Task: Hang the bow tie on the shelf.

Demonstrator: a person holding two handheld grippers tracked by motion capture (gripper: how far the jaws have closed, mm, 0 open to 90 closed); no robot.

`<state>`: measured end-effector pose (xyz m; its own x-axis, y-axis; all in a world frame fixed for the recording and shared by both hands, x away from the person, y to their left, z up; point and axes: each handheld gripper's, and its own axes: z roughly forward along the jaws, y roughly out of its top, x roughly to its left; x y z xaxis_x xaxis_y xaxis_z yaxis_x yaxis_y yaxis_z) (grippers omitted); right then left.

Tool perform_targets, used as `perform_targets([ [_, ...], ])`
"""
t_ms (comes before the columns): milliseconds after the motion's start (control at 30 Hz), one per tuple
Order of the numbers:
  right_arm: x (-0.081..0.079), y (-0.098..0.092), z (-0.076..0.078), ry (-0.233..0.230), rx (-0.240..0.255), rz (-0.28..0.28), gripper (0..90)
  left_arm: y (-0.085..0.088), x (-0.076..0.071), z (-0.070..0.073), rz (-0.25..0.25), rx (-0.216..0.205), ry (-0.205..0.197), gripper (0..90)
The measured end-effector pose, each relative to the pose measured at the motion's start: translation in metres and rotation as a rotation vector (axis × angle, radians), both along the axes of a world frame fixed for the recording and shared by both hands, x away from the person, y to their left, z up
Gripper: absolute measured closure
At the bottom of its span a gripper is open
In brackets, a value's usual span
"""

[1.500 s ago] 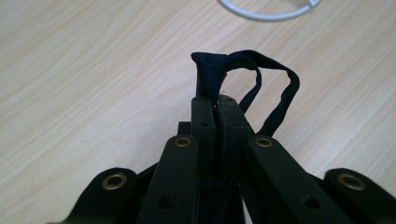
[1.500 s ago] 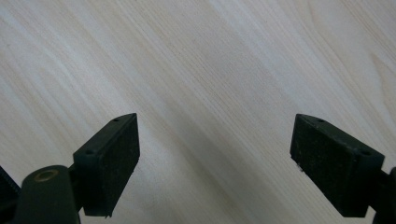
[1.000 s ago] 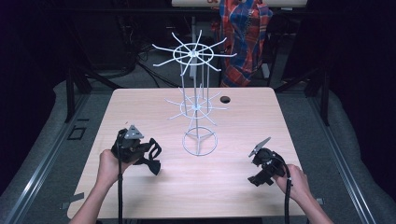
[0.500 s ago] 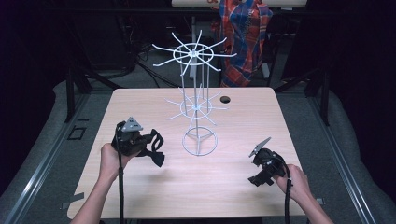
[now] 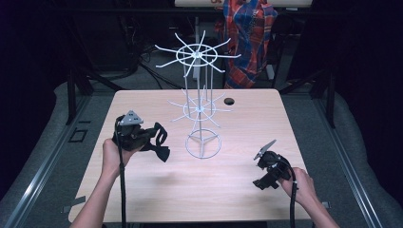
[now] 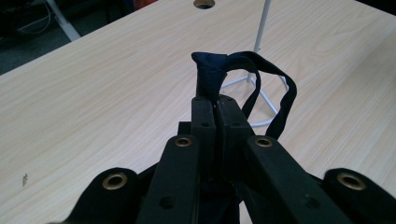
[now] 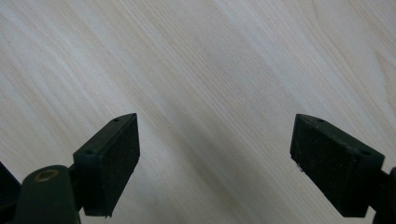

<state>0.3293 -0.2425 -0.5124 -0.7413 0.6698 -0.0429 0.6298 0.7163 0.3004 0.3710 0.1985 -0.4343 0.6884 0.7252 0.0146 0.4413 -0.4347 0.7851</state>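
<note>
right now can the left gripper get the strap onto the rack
Probably yes: the left gripper is shut on the strap, and bare table lies between it and the rack; the right gripper sits well aside.

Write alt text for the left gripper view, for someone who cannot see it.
Closed black tongs pinch a dark navy fabric strap, whose loop arcs off to the right and hangs above a pale wooden table. Behind it stands the white wire stand, its ring base on the tabletop, and a round hole shows at the table's far edge.

Dark strap (image 6: 219, 70) lower end hidden between left tool (image 6: 215, 109) pads; rack (image 6: 259, 28) top cut off
</note>
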Motion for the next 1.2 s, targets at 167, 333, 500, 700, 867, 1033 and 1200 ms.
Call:
perform_targets([
  [167, 0.000, -0.001, 0.000, 0.002, 0.005, -0.001, 15.4, -0.004, 0.001, 0.010, -0.011, -0.009, -0.023, 86.9],
  [333, 0.000, -0.001, 0.000, 0.000, 0.003, -0.005, 15.5, -0.004, 0.001, 0.014, -0.012, -0.016, -0.042, 86.9],
  [500, 0.000, 0.000, -0.001, 0.003, 0.000, -0.004, 15.5, -0.001, 0.000, 0.020, -0.010, -0.036, -0.058, 86.9],
  [700, 0.001, -0.001, -0.001, 0.006, 0.000, -0.008, 15.5, -0.004, 0.002, 0.023, -0.013, -0.054, -0.071, 86.9],
  [867, 0.000, -0.001, -0.002, 0.004, 0.012, -0.016, 15.5, -0.006, 0.003, 0.024, -0.016, -0.060, -0.073, 86.9],
  [1033, 0.001, -0.002, -0.001, 0.004, -0.007, -0.009, 15.5, -0.008, 0.006, 0.026, -0.014, -0.062, -0.078, 86.9],
  [1200, 0.001, -0.002, -0.001, 0.006, -0.008, -0.009, 15.5, -0.012, 0.008, 0.027, -0.015, -0.063, -0.083, 86.8],
])
